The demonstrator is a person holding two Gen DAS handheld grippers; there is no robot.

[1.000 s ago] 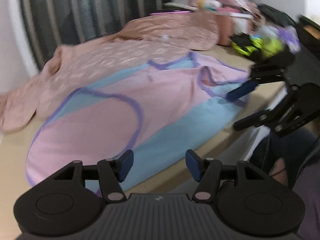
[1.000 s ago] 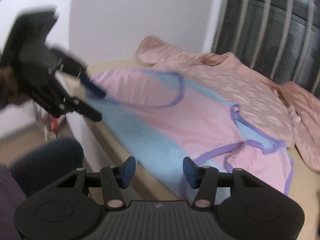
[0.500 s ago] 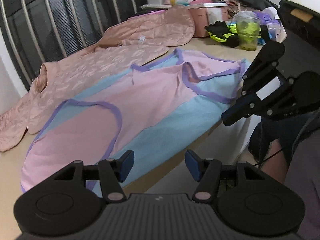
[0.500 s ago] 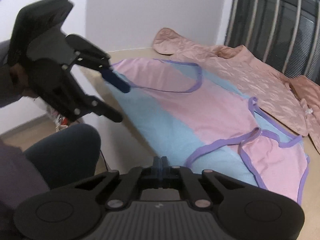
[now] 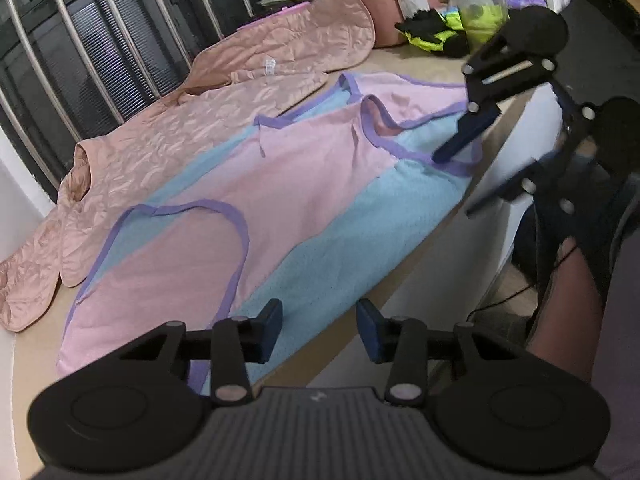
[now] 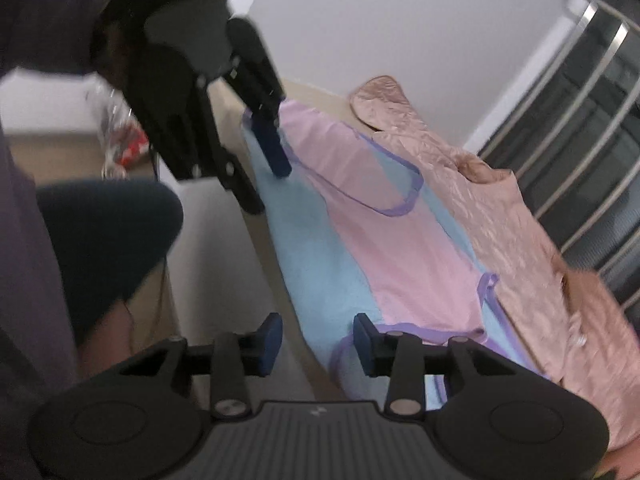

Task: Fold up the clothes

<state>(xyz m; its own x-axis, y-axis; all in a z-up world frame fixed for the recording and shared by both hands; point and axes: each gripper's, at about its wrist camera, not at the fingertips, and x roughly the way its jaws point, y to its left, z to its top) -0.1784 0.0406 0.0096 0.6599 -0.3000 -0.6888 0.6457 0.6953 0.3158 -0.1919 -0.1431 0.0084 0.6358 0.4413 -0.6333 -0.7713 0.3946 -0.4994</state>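
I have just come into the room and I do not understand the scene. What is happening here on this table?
A person holds a gripper in each hand to fold clothes. A pink and blue sleeveless garment with purple trim lies flat on the table, beside a peach quilted jacket. The left gripper and the right gripper are both open at the garment's near edge, one toward each end. Neither has gripped the cloth yet.
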